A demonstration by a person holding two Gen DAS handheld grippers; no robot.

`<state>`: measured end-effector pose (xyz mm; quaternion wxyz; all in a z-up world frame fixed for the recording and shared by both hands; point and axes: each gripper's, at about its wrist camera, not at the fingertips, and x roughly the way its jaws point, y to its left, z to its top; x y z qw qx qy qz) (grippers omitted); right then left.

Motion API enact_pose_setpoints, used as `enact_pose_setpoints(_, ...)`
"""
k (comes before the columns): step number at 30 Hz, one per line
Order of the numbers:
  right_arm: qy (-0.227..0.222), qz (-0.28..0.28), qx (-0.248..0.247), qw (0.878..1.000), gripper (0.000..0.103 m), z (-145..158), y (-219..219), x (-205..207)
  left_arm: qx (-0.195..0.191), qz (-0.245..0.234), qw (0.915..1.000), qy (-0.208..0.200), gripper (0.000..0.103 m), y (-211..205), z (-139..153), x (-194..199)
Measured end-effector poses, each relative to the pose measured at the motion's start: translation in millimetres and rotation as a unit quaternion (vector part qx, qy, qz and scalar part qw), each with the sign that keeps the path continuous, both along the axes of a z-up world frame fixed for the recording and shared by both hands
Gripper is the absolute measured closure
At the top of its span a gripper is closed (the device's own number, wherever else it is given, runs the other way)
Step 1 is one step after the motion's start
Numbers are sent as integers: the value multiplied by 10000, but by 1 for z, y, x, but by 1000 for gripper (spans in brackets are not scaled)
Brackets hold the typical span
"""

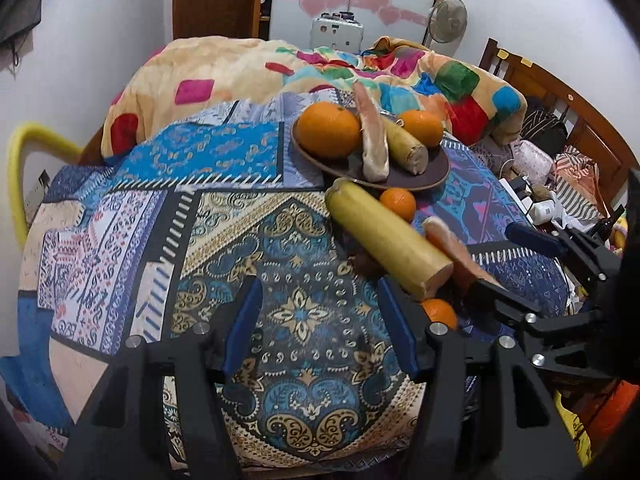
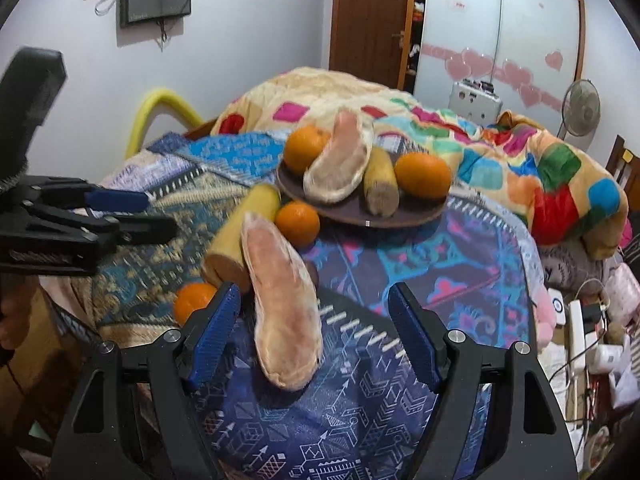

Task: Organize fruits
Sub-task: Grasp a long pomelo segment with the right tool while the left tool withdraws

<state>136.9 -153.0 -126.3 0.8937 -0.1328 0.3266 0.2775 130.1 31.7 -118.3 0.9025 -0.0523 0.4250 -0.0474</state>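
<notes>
A dark brown plate (image 1: 432,176) (image 2: 400,216) on the patterned cloth holds two oranges (image 1: 329,130) (image 2: 423,175), a pale pink fruit (image 1: 374,148) (image 2: 340,164) and a yellow fruit (image 1: 406,148) (image 2: 380,184). In front of it lie a long yellow fruit (image 1: 384,236) (image 2: 248,228), a small orange (image 1: 398,203) (image 2: 298,224), a pink fruit (image 2: 282,300) (image 1: 448,240) and another orange (image 1: 440,312) (image 2: 194,300). My left gripper (image 1: 320,320) (image 2: 156,212) is open and empty, left of the loose fruit. My right gripper (image 2: 314,328) (image 1: 508,256) is open, its jaws astride the pink fruit's near end.
A colourful blanket (image 1: 240,68) (image 2: 520,168) is heaped behind the plate. A yellow chair rail (image 1: 24,152) stands at the left. Cables, a power strip (image 2: 576,332) and clutter lie off the right edge. A fan (image 1: 448,20) stands at the back.
</notes>
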Motion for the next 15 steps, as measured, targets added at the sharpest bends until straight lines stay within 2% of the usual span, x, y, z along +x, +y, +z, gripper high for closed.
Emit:
enact_pose_setpoints(3, 136, 11, -24, 9999, 34, -8, 2, 1, 58, 69, 10000, 7, 43, 1, -3, -3)
enact_pose_setpoints(5, 234, 24, -20, 9997, 45, -12, 4, 3, 60, 81, 9999, 24, 43, 1, -4, -4)
enact_pose_setpoints(9, 451, 49, 109, 9989, 56, -17, 3, 10, 121, 85, 9999, 0, 42, -3, -4, -8)
enact_pose_setpoints(11, 581, 102, 281, 9979, 68, -19, 1, 11, 155, 61, 9999, -23, 38, -7, -3, -10)
enact_pose_setpoints(13, 632, 138, 375, 9972, 76, -18, -1, 9, 154, 37, 9999, -31, 37, -10, -3, -12)
enact_pose_setpoints(15, 548, 34, 313, 9980, 76, -17, -2, 7, 110, 0, 9999, -18, 37, -14, -1, -14)
